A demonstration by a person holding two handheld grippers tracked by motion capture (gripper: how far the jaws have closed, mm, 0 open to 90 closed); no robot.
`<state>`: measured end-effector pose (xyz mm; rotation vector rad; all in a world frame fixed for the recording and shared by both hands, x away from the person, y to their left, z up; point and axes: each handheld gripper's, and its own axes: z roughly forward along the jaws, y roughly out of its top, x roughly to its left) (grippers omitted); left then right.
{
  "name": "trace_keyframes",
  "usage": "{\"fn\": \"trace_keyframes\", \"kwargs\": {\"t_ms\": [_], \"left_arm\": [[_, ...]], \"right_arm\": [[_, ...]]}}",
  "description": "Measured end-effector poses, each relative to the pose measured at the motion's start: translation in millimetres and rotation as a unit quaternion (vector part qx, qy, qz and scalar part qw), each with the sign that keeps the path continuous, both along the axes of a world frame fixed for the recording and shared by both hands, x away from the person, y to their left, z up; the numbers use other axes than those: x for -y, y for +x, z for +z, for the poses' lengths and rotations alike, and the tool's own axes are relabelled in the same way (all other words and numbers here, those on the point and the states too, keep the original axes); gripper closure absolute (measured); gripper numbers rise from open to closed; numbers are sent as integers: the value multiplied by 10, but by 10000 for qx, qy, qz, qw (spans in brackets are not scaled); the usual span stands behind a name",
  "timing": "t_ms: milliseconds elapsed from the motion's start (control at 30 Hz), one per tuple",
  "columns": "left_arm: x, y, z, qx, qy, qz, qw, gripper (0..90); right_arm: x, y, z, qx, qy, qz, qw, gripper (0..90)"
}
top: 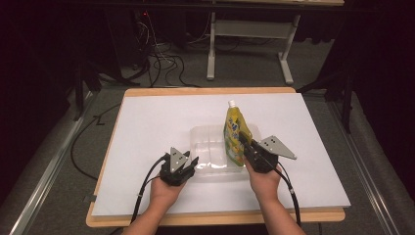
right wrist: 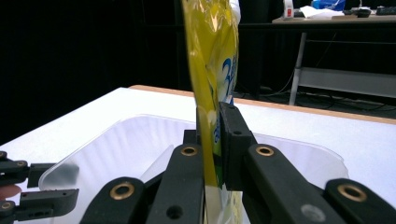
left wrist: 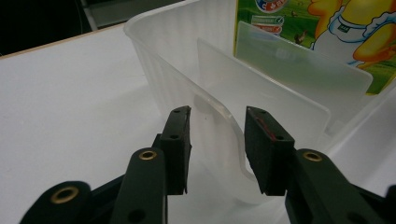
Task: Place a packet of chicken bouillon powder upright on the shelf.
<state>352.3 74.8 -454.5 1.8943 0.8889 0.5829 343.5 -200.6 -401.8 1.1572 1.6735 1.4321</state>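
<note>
A clear plastic container (top: 208, 129) lies on the white table top. A yellow spouted pouch (top: 235, 131) stands upright in its right part. My right gripper (top: 243, 142) is shut on the pouch's lower edge; in the right gripper view the jaws (right wrist: 212, 135) pinch the yellow film (right wrist: 210, 46) above the container (right wrist: 121, 144). My left gripper (top: 188, 164) is at the container's near-left corner. In the left gripper view its jaws (left wrist: 217, 140) stand apart astride the container's curved rim (left wrist: 159, 56), not pressing it. A translucent divider (left wrist: 261, 88) stands in front of the pouch (left wrist: 327, 28).
White sheet (top: 147, 122) covers a wooden table (top: 215, 215). Dark cables (top: 161, 63) lie on the floor behind it, beside a white table frame (top: 211, 54). The left gripper (right wrist: 42, 186) appears at the lower left of the right gripper view.
</note>
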Motion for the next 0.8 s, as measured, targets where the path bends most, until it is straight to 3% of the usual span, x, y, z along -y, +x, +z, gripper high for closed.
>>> {"fn": "trace_keyframes", "kwargs": {"t_ms": [100,200,267,500,600,633,667,700,800], "left_arm": [[-32,-4,23,-40,-94,-75,9999,538],[-94,-22,82,-32,-190,-200,9996,474],[-143,-36,122,-8,-305,-257,9992,451],[-392,-62,264,179,-380,-234,9988,412],[-562,-8,290,99,-409,-88,9991,402],[-669,38,288,7,-324,56,9995,384],[-669,38,288,7,-324,56,9995,377],[-766,61,283,-45,-298,182,9994,377],[-1029,83,252,-159,-401,495,9978,378]], "right_arm": [[5,11,13,-116,-19,147,9998,782],[8,-18,49,-197,-176,432,9987,572],[18,-46,72,-162,-287,517,9981,513],[181,-247,150,-131,-363,768,9963,379],[354,-388,175,-5,-435,707,9966,355],[500,-434,179,40,-460,597,9972,357],[500,-434,179,40,-460,597,9972,357],[603,-440,176,48,-546,490,9973,359],[984,-432,142,-36,-362,79,9993,362]]}}
